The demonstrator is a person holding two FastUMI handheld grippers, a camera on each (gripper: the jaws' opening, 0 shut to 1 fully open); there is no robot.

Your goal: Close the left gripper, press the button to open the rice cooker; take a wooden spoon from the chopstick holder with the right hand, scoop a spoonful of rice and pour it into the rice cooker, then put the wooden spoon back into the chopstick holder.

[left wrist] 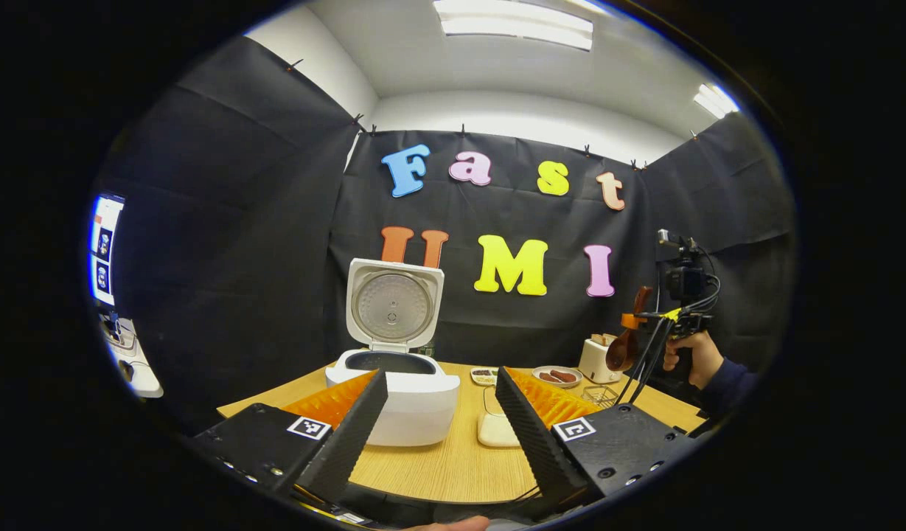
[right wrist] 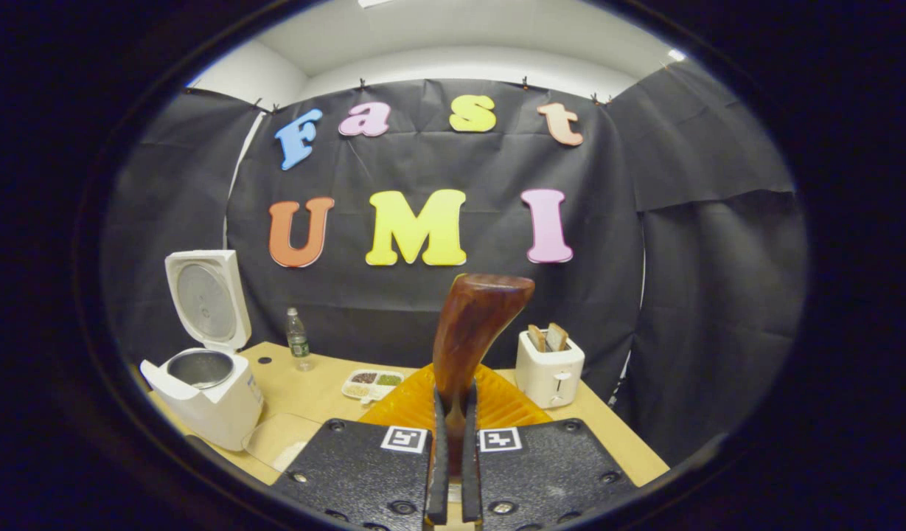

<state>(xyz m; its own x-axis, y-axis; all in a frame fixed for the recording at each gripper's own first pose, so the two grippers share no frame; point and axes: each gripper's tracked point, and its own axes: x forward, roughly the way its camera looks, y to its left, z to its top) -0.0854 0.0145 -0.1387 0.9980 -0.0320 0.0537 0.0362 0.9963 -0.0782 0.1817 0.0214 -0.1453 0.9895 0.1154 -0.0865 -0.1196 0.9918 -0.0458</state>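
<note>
Left gripper view: the left gripper [left wrist: 441, 413] occupies the bottom centre of the frame, fingers spread wide with nothing between them. Beyond the fingers stands the rice cooker [left wrist: 394, 402], at lower centre on the wooden table [left wrist: 438, 464], its lid [left wrist: 394, 304] raised upright and the inner pot exposed. A pale flat pad [left wrist: 497, 431] lies on the table just right of the cooker. Farther back, right of centre, are a compartment tray [left wrist: 484, 376] and a small plate [left wrist: 556, 376]. At the right edge of the frame a hand [left wrist: 690, 359] holds the right gripper [left wrist: 633, 321] above the table, with the wooden spoon [left wrist: 628, 335] gripped in it, bowl hanging down in front of a white toaster [left wrist: 596, 359].

Right gripper view: the right gripper [right wrist: 453, 442], at bottom centre, is clamped on the wooden spoon [right wrist: 471, 332]; both fingers press the handle, which rises to mid-frame. The rice cooker [right wrist: 202, 391] sits at lower left, lid open. A water bottle [right wrist: 298, 339] stands behind it. The chopstick holder cannot be identified.
</note>
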